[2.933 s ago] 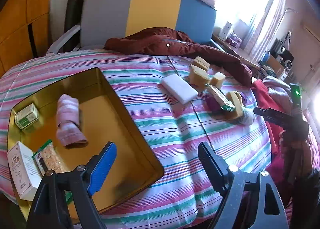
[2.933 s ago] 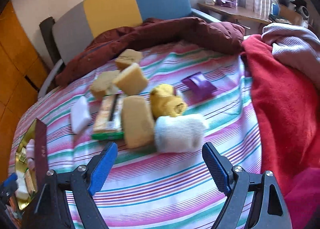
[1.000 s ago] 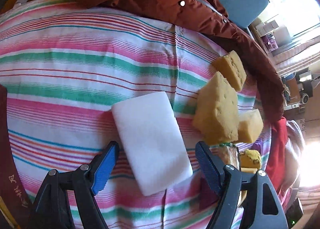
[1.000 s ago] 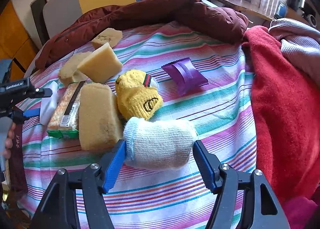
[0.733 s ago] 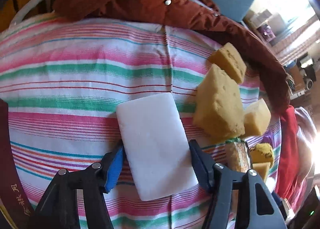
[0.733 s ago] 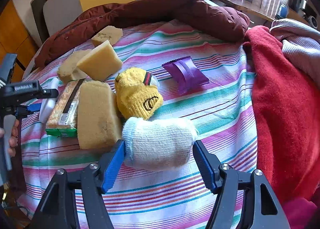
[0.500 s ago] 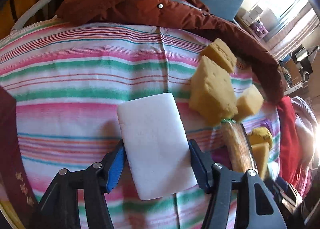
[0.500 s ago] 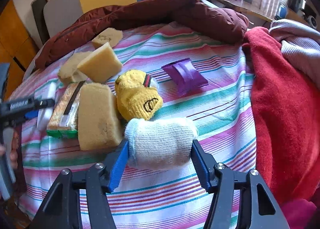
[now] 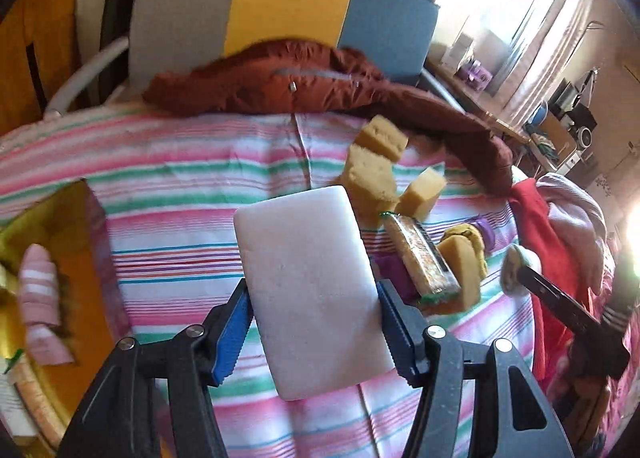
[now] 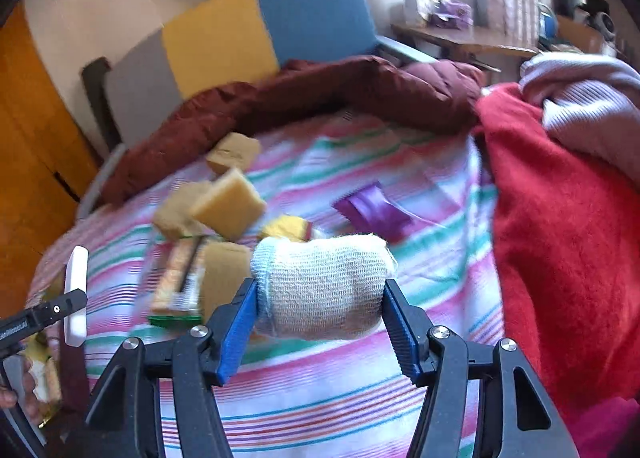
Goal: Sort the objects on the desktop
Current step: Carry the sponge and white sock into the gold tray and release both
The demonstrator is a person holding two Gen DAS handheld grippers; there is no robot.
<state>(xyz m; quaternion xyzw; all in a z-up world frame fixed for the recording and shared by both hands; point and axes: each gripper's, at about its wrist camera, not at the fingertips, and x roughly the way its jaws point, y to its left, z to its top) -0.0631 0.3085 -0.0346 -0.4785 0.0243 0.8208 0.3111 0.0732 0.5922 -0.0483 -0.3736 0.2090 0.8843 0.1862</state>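
Left gripper [image 9: 314,332]: clenched on the white sponge block [image 9: 308,286], its pads pressed to the two long sides after closing in; the block was clear of the striped cloth [image 9: 180,186].
Right gripper [image 10: 320,328]: grasping the rolled white sock [image 10: 320,284] end to end, the jaws having closed onto it; the sock was lifted off the cloth.
Gold tray [image 9: 72,218]: at the left edge of the left wrist view, already holding a rolled pink striped sock [image 9: 40,298] and what looked like small packets at the frame edge, blurred.
Done so far: judging by the tray, a few items were sorted; two more were in hand but not yet delivered.
Still on the cloth, nearer: a snack bar in a green-ended wrapper [image 10: 176,282], a yellow sponge [image 10: 222,278] beside it, and a yellow sock [image 10: 286,228] behind the white sock.
Further back: three more yellow sponge pieces [image 10: 228,208] and a purple packet [image 10: 372,212], all apart from the tray.
Far edge: a maroon jacket [image 10: 320,94] and red clothing [image 10: 560,238], probably not part of the sort.
Progress: roughly a third through, by my reckoning.
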